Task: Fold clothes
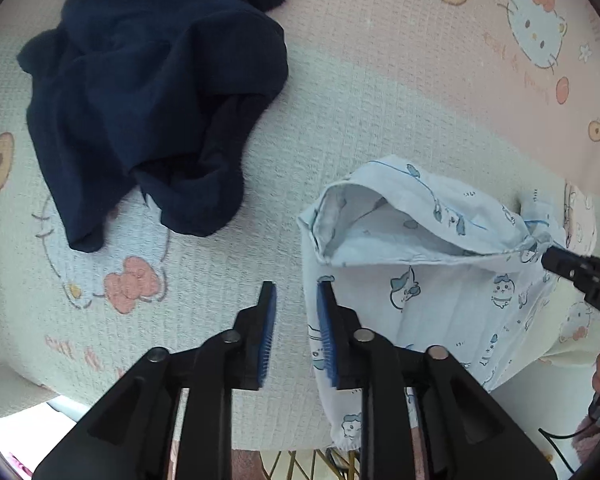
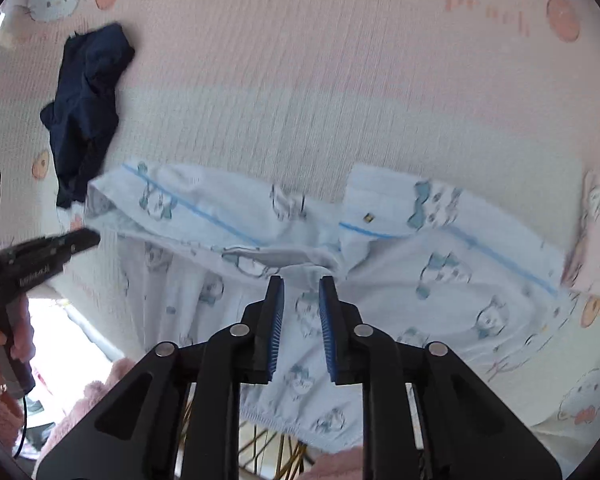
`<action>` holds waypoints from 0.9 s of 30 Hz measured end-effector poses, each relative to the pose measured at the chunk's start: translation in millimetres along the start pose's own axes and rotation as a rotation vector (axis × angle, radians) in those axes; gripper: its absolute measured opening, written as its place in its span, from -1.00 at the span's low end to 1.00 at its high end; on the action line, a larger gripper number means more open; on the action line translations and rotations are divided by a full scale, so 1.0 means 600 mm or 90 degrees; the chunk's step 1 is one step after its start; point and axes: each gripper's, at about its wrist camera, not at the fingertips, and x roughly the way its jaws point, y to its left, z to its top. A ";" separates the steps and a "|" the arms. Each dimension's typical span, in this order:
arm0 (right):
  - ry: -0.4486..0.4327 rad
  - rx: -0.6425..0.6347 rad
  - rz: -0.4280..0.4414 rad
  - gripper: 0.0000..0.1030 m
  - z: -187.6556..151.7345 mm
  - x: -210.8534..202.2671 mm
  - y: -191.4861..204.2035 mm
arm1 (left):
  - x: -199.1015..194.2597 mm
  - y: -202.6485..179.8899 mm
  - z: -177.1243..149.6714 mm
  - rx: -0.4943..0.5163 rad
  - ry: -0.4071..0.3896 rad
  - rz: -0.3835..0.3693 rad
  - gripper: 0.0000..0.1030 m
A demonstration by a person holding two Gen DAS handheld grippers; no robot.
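A light blue cartoon-print garment [image 1: 432,276] lies on the Hello Kitty blanket [image 1: 380,80], hanging over its near edge; it also shows in the right wrist view [image 2: 440,276]. My left gripper [image 1: 296,290] is open, its right finger over the garment's left edge, nothing held. It shows in the right wrist view [image 2: 88,238] at the garment's left end. My right gripper [image 2: 301,282] is open just above the garment's bunched middle. In the left wrist view its tip [image 1: 552,258] touches the garment's right corner. A crumpled navy garment [image 1: 152,96] lies far left; the right wrist view shows it too [image 2: 86,108].
The blanket [image 2: 340,80] covers the whole surface, pink at the back, pale at the front. Its near edge drops off below the grippers, with gold wire legs [image 2: 284,452] and floor beneath. The person's pink fleece sleeve [image 2: 84,400] is at lower left.
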 end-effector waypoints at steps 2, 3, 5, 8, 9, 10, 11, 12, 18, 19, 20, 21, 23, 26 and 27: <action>0.016 0.023 -0.004 -0.33 -0.003 0.013 -0.011 | 0.000 -0.003 0.009 -0.005 -0.005 -0.009 -0.34; 0.024 0.035 -0.006 -0.33 -0.005 0.019 -0.016 | 0.001 -0.006 0.017 -0.008 -0.009 -0.017 -0.34; 0.035 0.084 0.027 -0.33 -0.018 0.031 -0.029 | 0.009 -0.012 0.032 -0.013 -0.011 -0.029 -0.33; 0.015 0.117 0.063 -0.34 -0.018 0.031 -0.041 | 0.024 -0.020 0.054 -0.019 -0.012 -0.043 -0.31; 0.006 0.120 0.063 -0.45 -0.011 0.027 -0.043 | 0.029 -0.022 0.062 -0.021 -0.012 -0.048 -0.31; -0.003 0.122 0.064 -0.61 -0.004 0.023 -0.045 | 0.033 -0.025 0.070 -0.023 -0.014 -0.053 -0.31; -0.012 0.125 0.064 -0.82 0.002 0.019 -0.047 | 0.033 -0.028 0.077 -0.026 -0.018 -0.062 -0.31; -0.021 0.127 0.064 -0.86 0.009 0.016 -0.049 | 0.033 -0.033 0.085 -0.025 -0.023 -0.067 -0.39; -0.075 0.142 0.066 -0.88 0.049 -0.007 -0.062 | -0.007 -0.076 0.155 0.019 -0.114 -0.024 -0.79; -0.084 0.144 0.066 -0.88 0.056 -0.011 -0.064 | -0.013 -0.079 0.170 0.018 -0.131 -0.013 -0.79; -0.093 0.147 0.066 -0.88 0.062 -0.014 -0.066 | -0.015 -0.081 0.188 0.014 -0.143 0.010 -0.78; -0.102 0.149 0.066 -0.84 0.069 -0.018 -0.068 | -0.015 -0.082 0.204 0.007 -0.150 0.037 -0.78; -0.109 0.176 0.058 -0.82 0.091 -0.005 -0.090 | -0.015 -0.080 0.230 -0.014 -0.151 0.056 -0.78; -0.127 0.186 0.049 -0.70 0.100 -0.015 -0.098 | -0.012 -0.084 0.240 -0.039 -0.122 -0.036 -0.70; -0.142 0.174 0.046 -0.60 0.095 -0.025 -0.093 | -0.005 -0.090 0.240 -0.035 -0.108 -0.055 -0.45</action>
